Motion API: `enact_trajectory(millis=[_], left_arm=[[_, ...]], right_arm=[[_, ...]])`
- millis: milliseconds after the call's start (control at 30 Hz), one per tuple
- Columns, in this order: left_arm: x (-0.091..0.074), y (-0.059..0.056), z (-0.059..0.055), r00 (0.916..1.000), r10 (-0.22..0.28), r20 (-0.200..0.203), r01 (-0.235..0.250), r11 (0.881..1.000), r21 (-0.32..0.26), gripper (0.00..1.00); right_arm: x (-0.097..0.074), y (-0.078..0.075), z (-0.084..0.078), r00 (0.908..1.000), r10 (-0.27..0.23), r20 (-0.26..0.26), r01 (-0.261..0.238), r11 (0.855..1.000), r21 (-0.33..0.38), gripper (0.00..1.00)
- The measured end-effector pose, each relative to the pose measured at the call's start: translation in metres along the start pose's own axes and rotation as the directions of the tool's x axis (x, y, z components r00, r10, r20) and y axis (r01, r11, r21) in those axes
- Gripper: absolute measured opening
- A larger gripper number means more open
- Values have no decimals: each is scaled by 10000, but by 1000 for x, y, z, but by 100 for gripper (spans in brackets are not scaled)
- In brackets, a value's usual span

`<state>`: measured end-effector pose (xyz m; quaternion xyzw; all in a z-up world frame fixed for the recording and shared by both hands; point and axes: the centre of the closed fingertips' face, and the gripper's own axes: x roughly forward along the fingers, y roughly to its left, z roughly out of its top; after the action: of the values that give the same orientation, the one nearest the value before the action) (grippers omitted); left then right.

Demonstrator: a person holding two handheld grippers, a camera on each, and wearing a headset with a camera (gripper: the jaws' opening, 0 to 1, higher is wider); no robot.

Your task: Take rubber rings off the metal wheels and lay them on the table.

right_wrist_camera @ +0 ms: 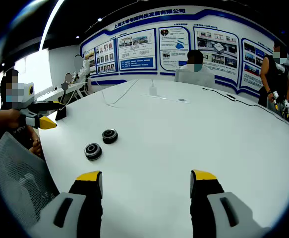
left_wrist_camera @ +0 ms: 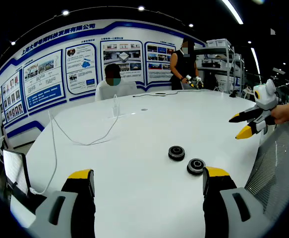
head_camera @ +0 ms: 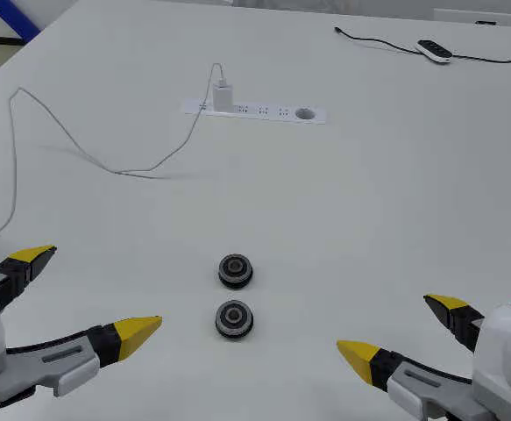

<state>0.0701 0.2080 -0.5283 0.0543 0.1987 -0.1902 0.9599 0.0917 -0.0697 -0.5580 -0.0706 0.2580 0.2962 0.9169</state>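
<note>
The white table (head_camera: 369,219) spreads wide and mostly bare in front of us. Low over its near edge we hold the left gripper (head_camera: 93,291) and the right gripper (head_camera: 398,326), both spread wide with nothing between their yellow-tipped jaws. Far back on the table lies a power strip (head_camera: 255,111) with a white cable (head_camera: 80,149) looping away to the left, well apart from the work.

Between the two grippers and a little ahead of them sit the two metal wheels, the far wheel (head_camera: 235,270) and the near wheel (head_camera: 234,318), just beside each other in a line running away from us. Both lie flat, hub upward, so the axle axis stands upright. The dark rubber rings (head_camera: 221,271) appear to be still seated around the rims, so we judge the task not yet begun.

From the left gripper the wheels lie ahead and to the right; from the right gripper, ahead and to the left. The near wheel looks somewhat closer to the left gripper's inner jaw tip. With the wheels flat, we judge that one gripper must pin the hub while the other catches the ring from the side.
</note>
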Motion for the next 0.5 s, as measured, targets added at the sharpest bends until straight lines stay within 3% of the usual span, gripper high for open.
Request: enact_trajectory(millis=[500], left_arm=[[2,-4,4,9999,-112,19,112,9999,53,91]], right_arm=[[0,-1,-1,10000,53,34,-54,9998,196,72]])
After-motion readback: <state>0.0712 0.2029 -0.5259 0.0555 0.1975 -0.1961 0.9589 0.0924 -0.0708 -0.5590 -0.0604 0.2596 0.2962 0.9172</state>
